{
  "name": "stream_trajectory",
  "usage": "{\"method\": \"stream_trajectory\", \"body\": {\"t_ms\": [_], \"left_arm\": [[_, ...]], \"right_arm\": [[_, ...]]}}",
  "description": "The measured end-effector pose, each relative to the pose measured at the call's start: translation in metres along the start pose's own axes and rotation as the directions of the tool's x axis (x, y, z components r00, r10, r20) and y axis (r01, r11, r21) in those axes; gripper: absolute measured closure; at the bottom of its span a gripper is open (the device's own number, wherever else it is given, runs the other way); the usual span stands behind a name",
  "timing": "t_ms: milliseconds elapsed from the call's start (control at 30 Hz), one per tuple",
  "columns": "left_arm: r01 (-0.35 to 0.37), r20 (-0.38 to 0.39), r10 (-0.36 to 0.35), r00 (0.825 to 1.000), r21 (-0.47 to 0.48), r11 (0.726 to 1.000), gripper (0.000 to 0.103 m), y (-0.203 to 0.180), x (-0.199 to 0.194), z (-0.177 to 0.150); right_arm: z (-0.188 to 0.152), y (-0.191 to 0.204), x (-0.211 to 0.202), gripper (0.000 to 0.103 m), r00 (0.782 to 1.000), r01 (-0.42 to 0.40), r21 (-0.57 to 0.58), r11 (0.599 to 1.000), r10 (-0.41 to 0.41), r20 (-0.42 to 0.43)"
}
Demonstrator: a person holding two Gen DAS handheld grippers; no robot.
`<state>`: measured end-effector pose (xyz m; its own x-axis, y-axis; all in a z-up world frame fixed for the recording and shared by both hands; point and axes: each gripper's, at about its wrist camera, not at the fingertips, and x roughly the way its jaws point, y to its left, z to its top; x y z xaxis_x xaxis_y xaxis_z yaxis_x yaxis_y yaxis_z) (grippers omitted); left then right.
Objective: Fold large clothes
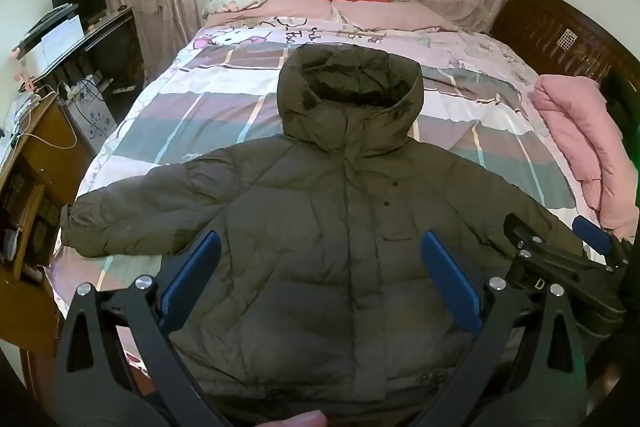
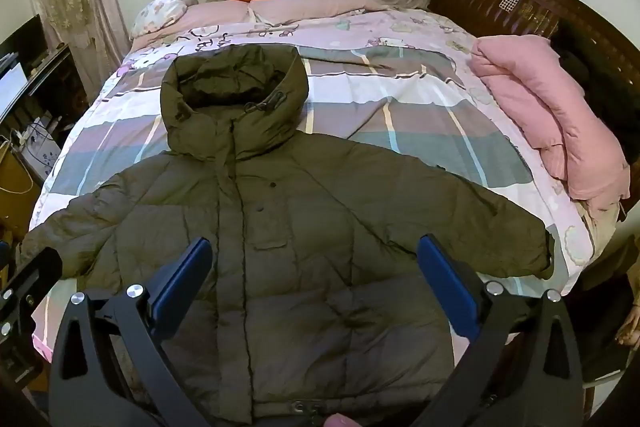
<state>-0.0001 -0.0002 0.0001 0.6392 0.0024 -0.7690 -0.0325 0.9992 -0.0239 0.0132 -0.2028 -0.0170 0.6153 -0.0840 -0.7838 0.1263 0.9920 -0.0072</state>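
Blue-padded, the left gripper (image 1: 320, 267) and the right gripper (image 2: 314, 267) both hover spread wide and hold nothing. The olive padded jacket (image 2: 280, 247) lies flat on the bed (image 2: 400, 99), hood (image 2: 234, 95) toward 12 o'clock, sleeves out toward 9 and 3. I judge no fold is made yet; everything remains.
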Motion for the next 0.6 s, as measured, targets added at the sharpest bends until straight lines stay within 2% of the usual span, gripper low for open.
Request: {"method": "stream_trajectory", "body": {"t_ms": [600], "left_arm": [[-0.003,-0.004,0.003,1.0,0.001,1.0,0.002,0.0004,0.0002,-0.0005]], "right_arm": [[-0.0027,0.0042,0.0012,0.001,1.0,-0.009,0.0,1.0,0.009,-0.013]]}}
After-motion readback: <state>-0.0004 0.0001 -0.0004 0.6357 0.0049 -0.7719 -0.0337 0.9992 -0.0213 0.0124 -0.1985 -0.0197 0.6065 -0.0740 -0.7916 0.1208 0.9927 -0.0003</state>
